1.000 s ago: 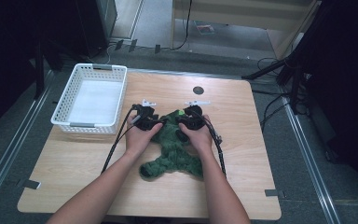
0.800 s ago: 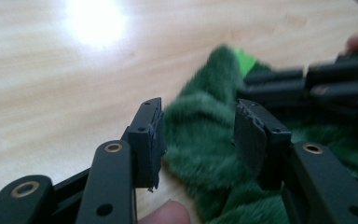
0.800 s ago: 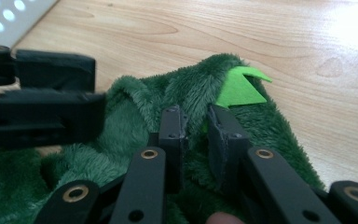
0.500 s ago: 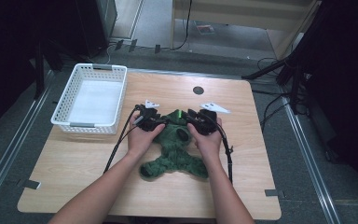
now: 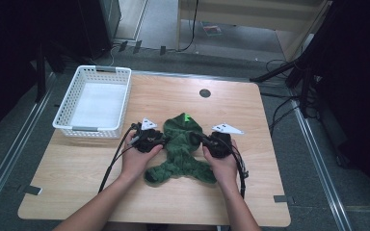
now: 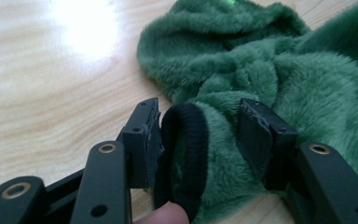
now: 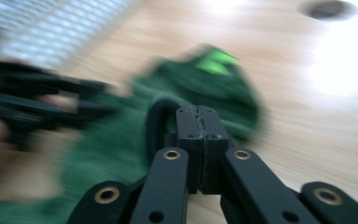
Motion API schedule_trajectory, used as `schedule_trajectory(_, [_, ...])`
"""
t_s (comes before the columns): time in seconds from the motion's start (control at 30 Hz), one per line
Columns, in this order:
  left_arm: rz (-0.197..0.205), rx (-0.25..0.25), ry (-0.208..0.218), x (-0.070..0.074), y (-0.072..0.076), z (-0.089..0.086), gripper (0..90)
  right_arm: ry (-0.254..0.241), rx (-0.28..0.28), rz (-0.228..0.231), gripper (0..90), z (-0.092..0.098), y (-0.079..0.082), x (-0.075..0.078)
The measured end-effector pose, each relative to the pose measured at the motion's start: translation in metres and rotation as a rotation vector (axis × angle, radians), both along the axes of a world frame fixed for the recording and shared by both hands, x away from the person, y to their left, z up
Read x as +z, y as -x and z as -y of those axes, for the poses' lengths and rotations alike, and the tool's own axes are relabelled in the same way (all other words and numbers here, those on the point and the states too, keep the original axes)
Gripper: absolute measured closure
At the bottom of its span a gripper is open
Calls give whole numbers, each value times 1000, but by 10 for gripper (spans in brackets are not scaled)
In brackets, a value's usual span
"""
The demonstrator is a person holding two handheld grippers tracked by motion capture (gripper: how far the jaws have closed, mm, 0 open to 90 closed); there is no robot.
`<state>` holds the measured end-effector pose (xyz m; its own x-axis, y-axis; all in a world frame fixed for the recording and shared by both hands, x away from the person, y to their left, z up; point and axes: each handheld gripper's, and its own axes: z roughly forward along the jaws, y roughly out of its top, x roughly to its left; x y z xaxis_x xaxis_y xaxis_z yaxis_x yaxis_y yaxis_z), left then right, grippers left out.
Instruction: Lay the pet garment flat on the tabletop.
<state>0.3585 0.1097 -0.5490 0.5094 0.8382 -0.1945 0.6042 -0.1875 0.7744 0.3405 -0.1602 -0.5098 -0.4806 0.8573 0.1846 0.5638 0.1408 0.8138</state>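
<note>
Wooden table (image 5: 279,159) | fuzzy green garment (image 5: 180,149) | left tool (image 6: 200,135) straddles black cuff (image 6: 184,154) | right tool (image 7: 198,114) pressed together

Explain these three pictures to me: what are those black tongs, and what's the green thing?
No robot here: a person holds a hand-operated claw in each hand. The wide picture comes from a camera above the table. The two close-ups come from cameras riding on each claw, looking along its black jaws. On the table lie a green fleece garment and, at the left, a white basket. The left claw has the garment's black cuff between its jaws, which have just been opening. The right claw is shut, with the garment just beyond its tips; that picture is blurred.
</note>
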Motion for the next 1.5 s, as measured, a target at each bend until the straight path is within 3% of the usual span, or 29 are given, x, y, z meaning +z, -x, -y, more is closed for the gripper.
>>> schedule_trajectory(0.07, [3, -2, 2, -1, 0, -1, 490, 9, -39, -38, 900, 13, 1, -7])
schedule_trajectory(0.13, [3, -11, -6, -1, 1, 1, 485, 61, -82, -54, 900, 25, 4, -13])
schedule_trajectory(0.2, [14, -14, -27, -1, 3, 3, 479, 67, -106, -93, 900, 36, 4, -19])
schedule_trajectory(0.27, [18, -16, -40, -1, 4, 4, 462, 37, -139, -90, 900, 44, 5, -19])
schedule_trajectory(0.3, [13, -9, -36, -1, 4, 5, 456, -4, -143, -74, 871, 46, 6, -15])
schedule_trajectory(0.4, [5, -15, 0, -1, 5, 1, 508, -103, -62, -9, 730, 39, 9, -1])
schedule_trajectory(0.5, [12, -10, 10, -1, 8, 0, 628, -208, 51, -11, 628, 22, 7, 2])
schedule_trajectory(0.57, [32, 0, -1, 0, 10, 0, 657, -234, 83, -11, 607, 11, 5, -2])
schedule_trajectory(0.67, [42, 5, 18, 0, 11, -2, 675, -173, 83, -32, 622, -4, 0, -7])
schedule_trajectory(0.77, [55, 6, 41, 0, 13, -5, 706, -99, 70, -41, 786, -12, 0, -11])
schedule_trajectory(0.8, [75, 10, 47, 0, 14, -6, 726, -72, 66, -40, 828, -12, 0, -12])
schedule_trajectory(0.87, [97, 11, 60, 1, 17, -8, 762, -66, 64, -53, 886, -7, 1, -13])
schedule_trajectory(1.03, [105, 15, 75, 1, 18, -10, 779, 21, 20, -95, 900, 4, 1, -24])
schedule_trajectory(1.1, [94, 8, 70, 1, 18, -10, 776, 13, 15, -107, 867, 10, 1, -25])
schedule_trajectory(1.2, [74, -4, 62, 0, 16, -8, 770, -51, -14, -81, 843, 22, 1, -18])
schedule_trajectory(1.33, [64, -6, 54, 0, 15, -7, 770, -84, -55, -67, 738, 26, -2, -16])
schedule_trajectory(1.5, [57, -10, 52, 0, 15, -7, 766, -133, -16, -163, 564, 16, -12, -31])
